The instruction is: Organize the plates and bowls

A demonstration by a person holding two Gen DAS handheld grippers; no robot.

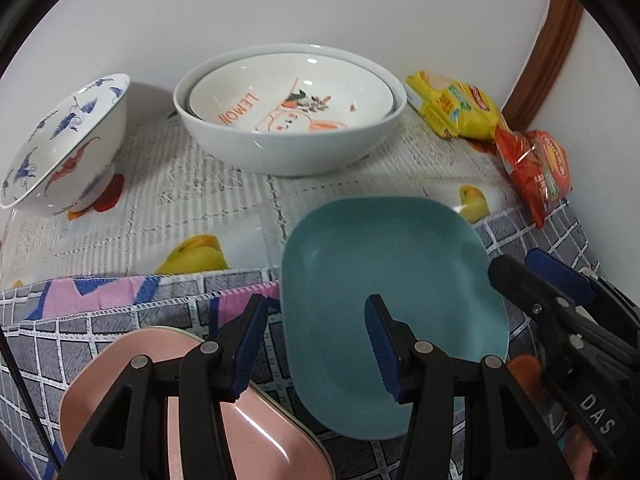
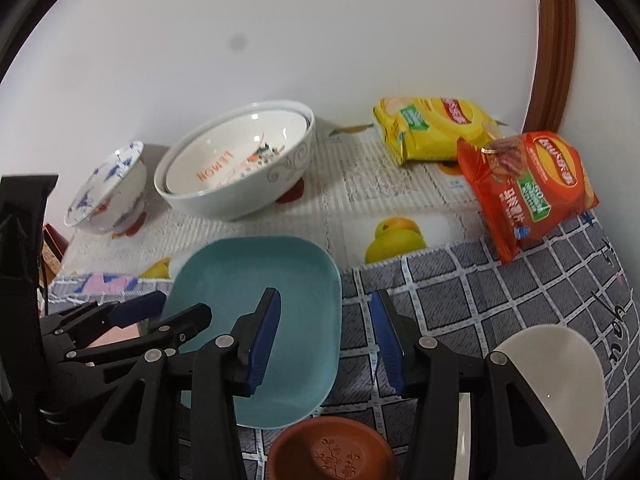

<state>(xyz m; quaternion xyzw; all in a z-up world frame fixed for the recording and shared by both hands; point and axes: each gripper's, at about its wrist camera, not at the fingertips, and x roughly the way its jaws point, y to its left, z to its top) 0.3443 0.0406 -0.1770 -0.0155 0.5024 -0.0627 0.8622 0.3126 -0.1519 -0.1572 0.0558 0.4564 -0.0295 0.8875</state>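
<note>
A teal plate (image 1: 384,300) (image 2: 276,300) lies on the checked cloth, and both grippers hover over it. My left gripper (image 1: 316,348) is open, with its jaws astride the plate's left rim, and a pink plate (image 1: 192,412) lies under its left finger. My right gripper (image 2: 324,340) is open and its jaws straddle the teal plate's right rim. It shows at the right in the left wrist view (image 1: 540,276). A large white bowl (image 1: 288,144) (image 2: 224,184) holds a "LEMON" bowl (image 1: 288,92). A blue-patterned bowl (image 1: 60,148) (image 2: 108,192) leans tilted at the left.
A brown saucer (image 2: 332,448) and a white bowl (image 2: 560,376) sit near the front. A yellow snack bag (image 2: 432,128) (image 1: 452,108) and a red one (image 2: 528,188) (image 1: 536,168) lie at the back right by the wall. A fruit-print mat (image 2: 360,196) covers the back.
</note>
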